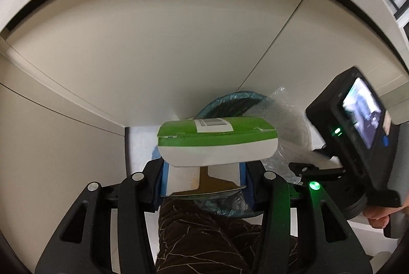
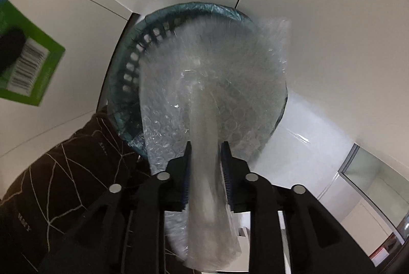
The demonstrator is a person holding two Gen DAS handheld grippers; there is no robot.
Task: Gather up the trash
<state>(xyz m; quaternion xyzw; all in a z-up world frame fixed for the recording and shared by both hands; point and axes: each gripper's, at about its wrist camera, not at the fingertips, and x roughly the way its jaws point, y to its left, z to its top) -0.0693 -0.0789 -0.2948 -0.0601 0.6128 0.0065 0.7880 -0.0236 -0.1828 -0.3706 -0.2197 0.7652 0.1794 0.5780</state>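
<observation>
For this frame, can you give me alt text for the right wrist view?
A clear bubble wrap sheet hangs blurred between the right gripper jaws, above a round black bin with teal liner. A green cardboard box shows at left.

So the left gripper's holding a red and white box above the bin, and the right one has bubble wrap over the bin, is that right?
Not quite: the box in the left gripper is green and white, not red, as the left wrist view shows. The rest stands: the right gripper has bubble wrap between its fingers over the bin.

Beige cabinet panels [image 1: 179, 49]; white floor [image 2: 314, 136].
</observation>
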